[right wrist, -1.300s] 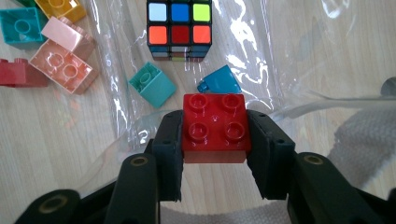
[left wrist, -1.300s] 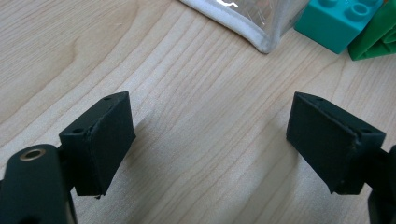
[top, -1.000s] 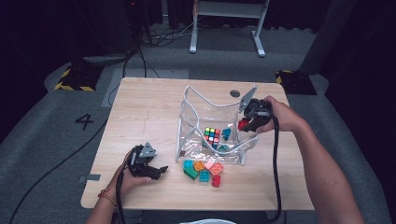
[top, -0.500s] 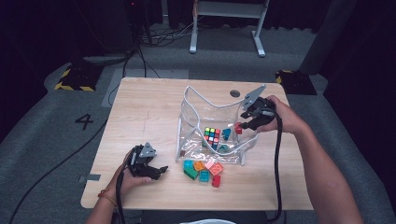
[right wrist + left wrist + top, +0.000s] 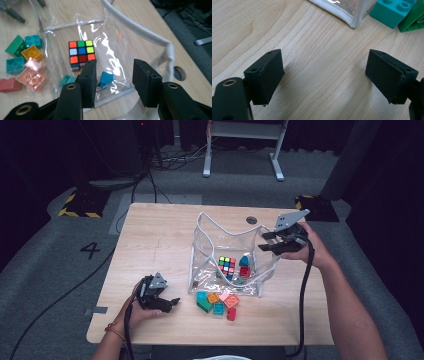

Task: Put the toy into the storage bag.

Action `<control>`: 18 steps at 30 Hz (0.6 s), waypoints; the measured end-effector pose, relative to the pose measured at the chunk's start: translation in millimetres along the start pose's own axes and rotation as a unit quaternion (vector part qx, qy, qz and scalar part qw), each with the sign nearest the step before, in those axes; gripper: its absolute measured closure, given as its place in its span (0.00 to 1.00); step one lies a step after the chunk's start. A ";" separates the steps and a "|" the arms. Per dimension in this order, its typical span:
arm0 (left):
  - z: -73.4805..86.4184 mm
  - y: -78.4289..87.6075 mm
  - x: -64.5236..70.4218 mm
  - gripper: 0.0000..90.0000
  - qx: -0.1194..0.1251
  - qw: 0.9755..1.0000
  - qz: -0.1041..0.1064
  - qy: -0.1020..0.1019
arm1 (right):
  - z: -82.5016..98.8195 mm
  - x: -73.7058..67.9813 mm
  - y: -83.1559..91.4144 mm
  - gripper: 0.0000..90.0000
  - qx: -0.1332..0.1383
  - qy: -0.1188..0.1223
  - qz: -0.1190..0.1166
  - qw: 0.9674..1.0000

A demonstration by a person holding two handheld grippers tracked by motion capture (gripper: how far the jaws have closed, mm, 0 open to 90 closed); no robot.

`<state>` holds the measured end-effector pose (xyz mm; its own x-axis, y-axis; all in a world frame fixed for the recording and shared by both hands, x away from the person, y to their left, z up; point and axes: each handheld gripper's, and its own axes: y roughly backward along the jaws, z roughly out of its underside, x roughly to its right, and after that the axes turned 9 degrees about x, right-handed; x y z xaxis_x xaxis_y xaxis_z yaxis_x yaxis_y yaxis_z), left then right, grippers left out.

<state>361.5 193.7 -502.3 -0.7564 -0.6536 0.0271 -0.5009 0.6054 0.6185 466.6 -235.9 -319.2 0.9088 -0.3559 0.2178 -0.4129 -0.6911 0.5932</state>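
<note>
A clear plastic bag (image 5: 210, 240) stands open mid-table. Inside it lie a Rubik's cube (image 5: 226, 265), a blue brick (image 5: 244, 261) and a red brick (image 5: 245, 271). My right gripper (image 5: 266, 242) hovers over the bag's right rim. Its jaws have just been opening and nothing sits between them. In the right gripper view that gripper (image 5: 113, 67) looks down past the bag's white rim (image 5: 140, 30) onto the cube (image 5: 82, 54) and the blue brick (image 5: 106, 79). My left gripper (image 5: 170, 304) rests open on the table left of the bag, its jaws (image 5: 324, 65) wide apart over bare wood.
Several loose bricks lie in front of the bag: teal (image 5: 201, 296), orange (image 5: 213, 297), pink (image 5: 231, 300), red (image 5: 231, 313) and green (image 5: 204, 306). A round cable hole (image 5: 251, 220) sits behind the bag. A corner of the bag (image 5: 342, 10) lies just ahead of the left gripper.
The right gripper held a red brick over the bag, let it go, and the brick fell in. That gripper then drew up and to the right. The left gripper stayed put.
</note>
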 end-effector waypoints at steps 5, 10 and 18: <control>0.0 0.0 0.0 0.17 0.000 1.000 0.000 0.000 | 3.9 -5.1 18.3 0.55 0.051 -0.006 0.021 0.998; 0.0 0.0 0.0 0.17 0.000 1.000 0.000 0.000 | 10.8 -10.5 33.3 0.43 0.084 -0.016 0.050 0.995; 0.0 0.0 -0.1 0.17 0.000 1.000 0.000 -0.001 | 25.0 -19.0 51.9 0.33 0.107 -0.025 0.089 0.990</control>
<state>361.5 193.7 -502.2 -0.7570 -0.6529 0.0263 -0.5008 0.6054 0.6186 426.3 -280.8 -311.9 0.8188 -0.5105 0.2626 -0.5741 -0.7307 0.3695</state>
